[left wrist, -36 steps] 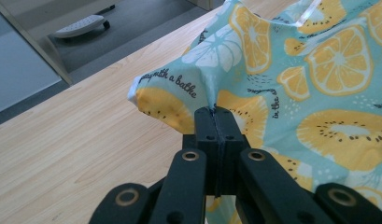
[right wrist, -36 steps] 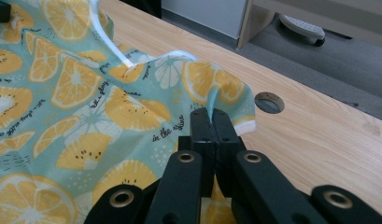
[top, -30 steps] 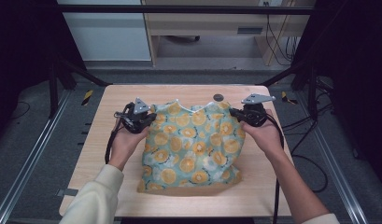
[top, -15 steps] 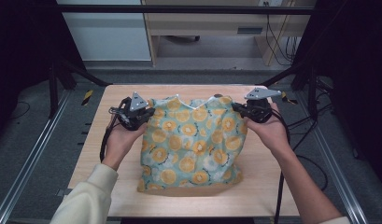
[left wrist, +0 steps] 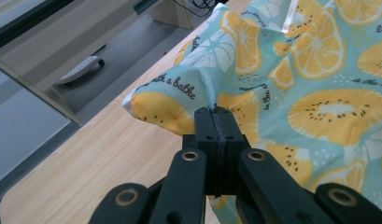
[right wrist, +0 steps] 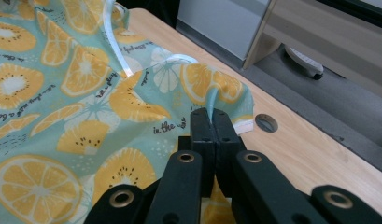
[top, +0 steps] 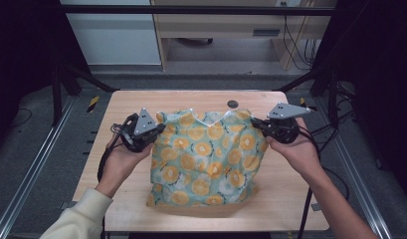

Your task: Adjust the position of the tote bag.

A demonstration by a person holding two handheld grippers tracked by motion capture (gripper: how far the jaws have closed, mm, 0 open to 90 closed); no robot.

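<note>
Looking down from the high view, we see the citrus-print cloth (top: 206, 159) spread over the middle of the wooden table (top: 136, 102), and we have it pinched at both upper corners. Our left gripper (top: 158, 130) sits at the cloth's upper left corner, our right gripper (top: 255, 123) at its upper right, and the fabric stretches between them with its top edge off the tabletop and sagging a little in the middle. The lower part of the cloth lies on the wood, its bottom hem close to the near edge of the table.

In the left gripper view, our jaws are clenched tight on a gathered fold of the cloth (left wrist: 291, 79); the fabric rises straight out of the tips and fans away to the right, with bare table (left wrist: 86, 163) to the left of the jaws. In the right gripper view it is the mirror of that: jaws clamped on a pucker of cloth (right wrist: 86, 93) right at its corner, the fabric spreading off to the left, and bare wood to the right. A small round hole (right wrist: 266, 122) in the tabletop lies just beside that corner; from the high view the hole (top: 233, 104) sits just beyond the cloth's top edge. A pale trim strip (right wrist: 115, 42) curves along the cloth's top edge.
</note>
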